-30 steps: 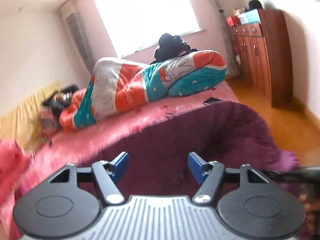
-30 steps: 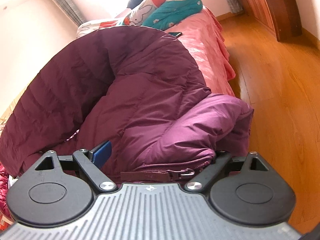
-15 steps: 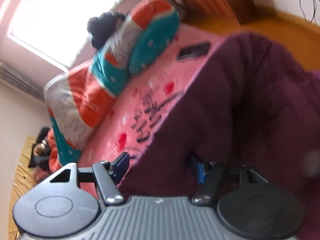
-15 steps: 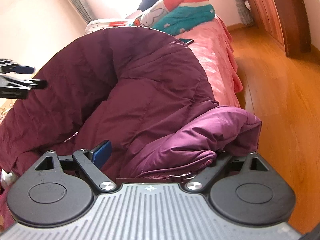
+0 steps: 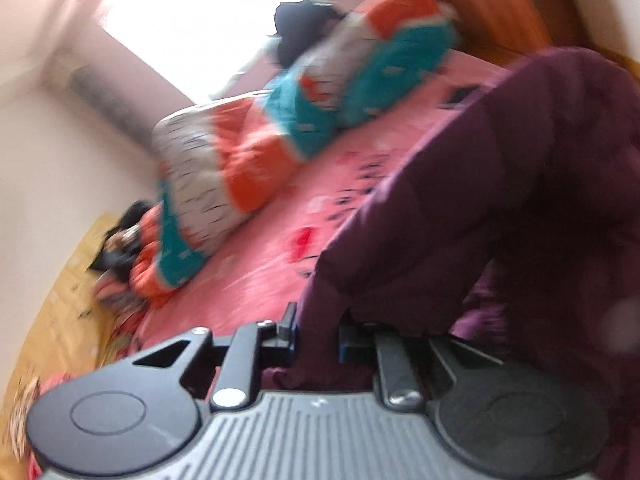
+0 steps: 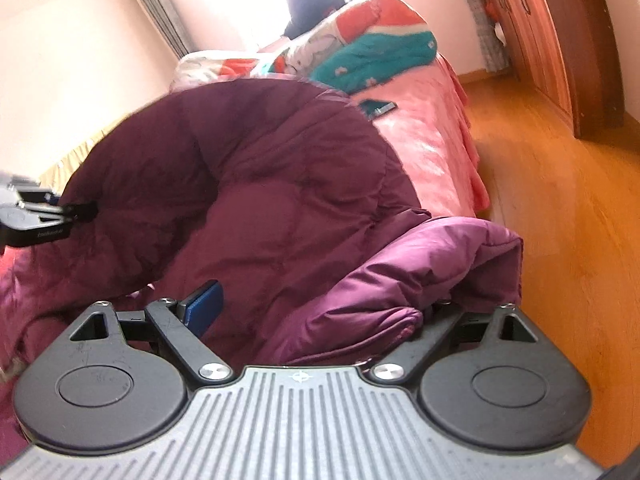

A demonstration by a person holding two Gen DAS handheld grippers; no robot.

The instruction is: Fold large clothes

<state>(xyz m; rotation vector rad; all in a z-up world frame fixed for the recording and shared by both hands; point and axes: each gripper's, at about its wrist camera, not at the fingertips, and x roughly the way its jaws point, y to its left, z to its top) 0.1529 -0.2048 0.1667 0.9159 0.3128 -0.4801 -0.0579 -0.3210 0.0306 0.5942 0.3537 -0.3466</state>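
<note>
A big dark purple padded jacket (image 6: 280,184) lies humped on the pink bed (image 6: 432,140). My left gripper (image 5: 318,338) sits at the jacket's left edge (image 5: 460,208). Its jaws are closing, and a thin fold of the hem is pinched between the pads. In the right wrist view the left gripper (image 6: 52,210) shows at the far left, biting that same edge. My right gripper (image 6: 320,308) stands wide at the near right end. Its blue left pad (image 6: 204,306) is bare, and a lighter purple fold (image 6: 400,280) drapes over and hides its right finger.
A rolled orange, teal and white quilt (image 5: 280,132) lies at the head of the bed under the window, with dark clothes (image 6: 312,4) behind it. A phone (image 6: 378,107) lies on the sheet beyond the jacket. To the right are the wooden floor (image 6: 560,240) and a brown cabinet (image 6: 560,40).
The left gripper rolled and dropped to the jacket's left edge, then its jaws came together on the hem. It entered the right wrist view at the left. The right gripper shifted only slightly.
</note>
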